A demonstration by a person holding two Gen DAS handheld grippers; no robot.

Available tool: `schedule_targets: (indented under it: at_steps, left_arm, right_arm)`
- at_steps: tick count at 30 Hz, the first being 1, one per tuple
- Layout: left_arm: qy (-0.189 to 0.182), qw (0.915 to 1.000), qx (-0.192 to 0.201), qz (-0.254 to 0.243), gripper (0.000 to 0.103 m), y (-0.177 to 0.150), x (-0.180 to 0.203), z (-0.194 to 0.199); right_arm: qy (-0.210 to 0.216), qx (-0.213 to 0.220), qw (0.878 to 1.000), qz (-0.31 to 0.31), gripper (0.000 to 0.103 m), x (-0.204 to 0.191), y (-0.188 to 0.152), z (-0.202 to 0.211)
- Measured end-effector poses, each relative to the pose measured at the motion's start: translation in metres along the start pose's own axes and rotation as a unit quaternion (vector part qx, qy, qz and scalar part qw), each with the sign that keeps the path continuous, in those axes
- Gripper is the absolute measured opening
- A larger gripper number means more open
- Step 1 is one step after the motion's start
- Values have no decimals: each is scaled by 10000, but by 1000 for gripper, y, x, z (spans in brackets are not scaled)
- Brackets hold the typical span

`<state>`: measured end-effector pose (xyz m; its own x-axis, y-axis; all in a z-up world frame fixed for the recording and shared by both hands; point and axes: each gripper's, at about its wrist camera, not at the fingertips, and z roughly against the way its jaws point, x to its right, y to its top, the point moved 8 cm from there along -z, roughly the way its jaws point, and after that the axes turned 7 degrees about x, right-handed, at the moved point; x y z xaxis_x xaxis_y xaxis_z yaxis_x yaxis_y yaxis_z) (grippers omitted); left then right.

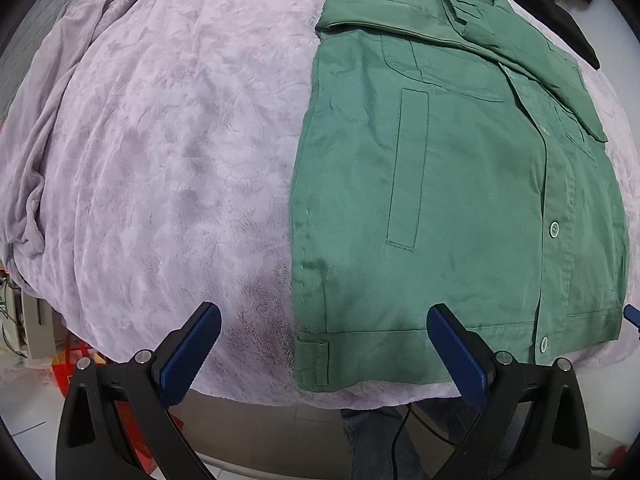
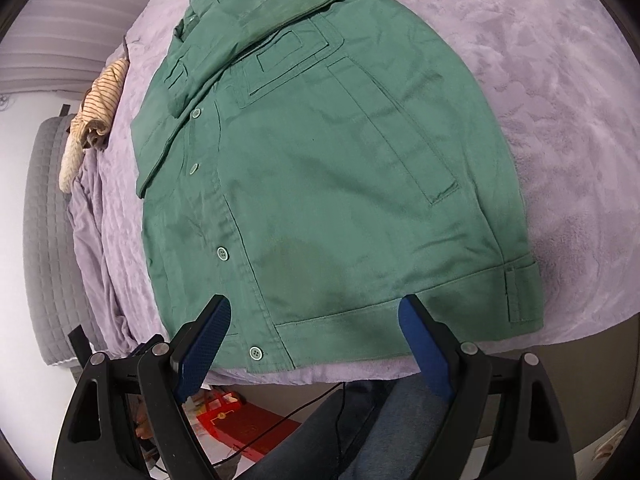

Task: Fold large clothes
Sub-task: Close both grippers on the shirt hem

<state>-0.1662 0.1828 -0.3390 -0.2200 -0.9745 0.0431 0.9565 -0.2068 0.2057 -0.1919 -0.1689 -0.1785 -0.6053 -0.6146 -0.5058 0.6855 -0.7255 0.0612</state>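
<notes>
A green button-front jacket [image 1: 460, 184] lies flat on the lilac plush blanket [image 1: 160, 140], sleeves folded across its chest, hem toward me. My left gripper [image 1: 324, 316] is open and empty, hovering over the hem's left corner near the blanket's front edge. The jacket also shows in the right wrist view [image 2: 332, 168]. My right gripper [image 2: 316, 308] is open and empty, just above the hem near the button placket.
A black garment [image 1: 560, 12] lies at the far right of the blanket. A striped tan cloth [image 2: 100, 100] sits at the blanket's [image 2: 560, 120] left edge beside a grey quilted headboard [image 2: 48, 240]. Red boxes [image 2: 244, 424] and a cable lie on the floor below.
</notes>
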Motion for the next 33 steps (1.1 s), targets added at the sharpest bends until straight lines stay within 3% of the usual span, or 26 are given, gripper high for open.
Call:
schedule_targets:
  at_steps: [3, 10, 15, 19, 21, 24, 26, 28, 30, 33]
  left_arm:
    - [32, 9999, -113, 127, 103, -5, -10, -4]
    - [-317, 9974, -578, 290, 103, -16, -2, -33]
    - [-584, 9939, -766, 535, 103, -20, 2, -44]
    - [-729, 9918, -920, 498, 103, -22, 9, -46]
    - [-924, 9903, -955, 416, 103, -21, 21, -44]
    - [-1293, 9864, -985, 234, 103, -24, 46, -34]
    - [-1252, 9878, -922, 55, 103, -26, 55, -29]
    - [-1203, 9878, -985, 76, 103, -28, 58, -34]
    - [-1086, 9871, -1145, 270, 98, -32, 56, -45]
    - [-893, 9898, -1107, 123, 85, -29, 65, -45]
  right_arm:
    - [105, -24, 9999, -111, 88, 9, 4, 4]
    - [-64, 244, 9986, -465, 88, 63, 17, 27]
    - [-195, 300, 9940, -1030, 88, 105, 17, 17]
    - [-256, 62, 9924, -1199, 88, 117, 7, -5]
    - [-96, -8, 9913, -1312, 89, 112, 5, -11]
    - [782, 87, 9866, -1431, 89, 84, 9, -7]
    - [1391, 199, 9794, -1450, 89, 61, 15, 1]
    - [1703, 246, 9750, -1409, 89, 46, 20, 5]
    - [1633, 207, 9770, -1357, 89, 42, 20, 1]
    - [1273, 103, 9820, -1390, 89, 50, 15, -12]
